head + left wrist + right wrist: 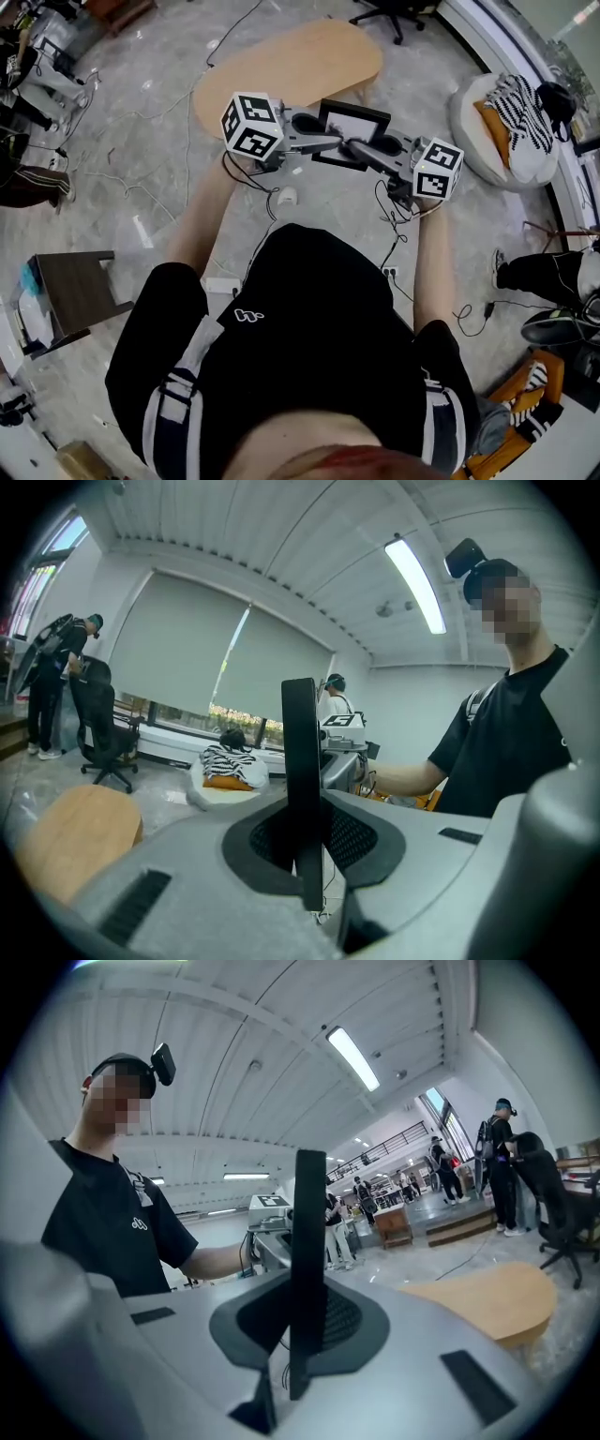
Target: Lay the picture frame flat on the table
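Note:
Both grippers hold a black picture frame (355, 112) upright in the air, just short of the near end of an oval wooden table (291, 66). My left gripper (322, 128) is shut on its left side, and my right gripper (360, 147) is shut on its right side. In the left gripper view the frame (301, 752) runs edge-on through that gripper's (306, 838) dark pads. The right gripper view shows the same thin black edge (307, 1241) clamped in the other gripper (304, 1321). The tabletop (67, 841) lies below and to the left there, and to the right (487, 1299) here.
A white beanbag with a striped cloth (511, 127) sits at the right. An office chair (394, 14) stands beyond the table. Cables and a power strip (222, 285) lie on the floor by my legs. A small dark side table (75, 291) is at the left. Other people stand around.

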The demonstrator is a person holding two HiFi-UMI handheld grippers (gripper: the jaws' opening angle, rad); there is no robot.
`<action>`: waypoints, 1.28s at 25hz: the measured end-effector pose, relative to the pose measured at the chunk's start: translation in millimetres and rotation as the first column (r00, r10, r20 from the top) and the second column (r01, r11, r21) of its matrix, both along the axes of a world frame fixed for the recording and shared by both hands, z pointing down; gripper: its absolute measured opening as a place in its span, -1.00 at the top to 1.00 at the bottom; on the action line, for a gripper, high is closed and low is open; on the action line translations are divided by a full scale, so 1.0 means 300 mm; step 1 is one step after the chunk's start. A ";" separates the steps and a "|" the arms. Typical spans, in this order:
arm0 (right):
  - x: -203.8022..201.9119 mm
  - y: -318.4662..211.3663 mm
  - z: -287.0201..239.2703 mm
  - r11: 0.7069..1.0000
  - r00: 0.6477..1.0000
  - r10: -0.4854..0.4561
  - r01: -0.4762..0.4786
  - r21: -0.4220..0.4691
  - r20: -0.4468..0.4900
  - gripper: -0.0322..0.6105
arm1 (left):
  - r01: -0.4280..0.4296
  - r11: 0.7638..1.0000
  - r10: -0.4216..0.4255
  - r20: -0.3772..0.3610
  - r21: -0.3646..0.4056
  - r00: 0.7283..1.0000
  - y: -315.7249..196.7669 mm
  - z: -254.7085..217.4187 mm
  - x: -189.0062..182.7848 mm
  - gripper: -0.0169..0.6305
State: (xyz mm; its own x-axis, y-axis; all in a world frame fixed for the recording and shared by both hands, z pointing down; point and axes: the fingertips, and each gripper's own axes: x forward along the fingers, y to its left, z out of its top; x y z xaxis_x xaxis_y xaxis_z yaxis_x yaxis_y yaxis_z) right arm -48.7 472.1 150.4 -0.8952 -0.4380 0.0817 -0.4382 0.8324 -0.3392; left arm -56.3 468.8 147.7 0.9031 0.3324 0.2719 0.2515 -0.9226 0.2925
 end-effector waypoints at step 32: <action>0.372 -1.717 0.330 0.943 0.994 0.008 0.029 -0.332 0.109 0.75 | 0.198 0.900 -0.198 0.041 -0.389 0.979 -1.724 0.309 0.344 0.84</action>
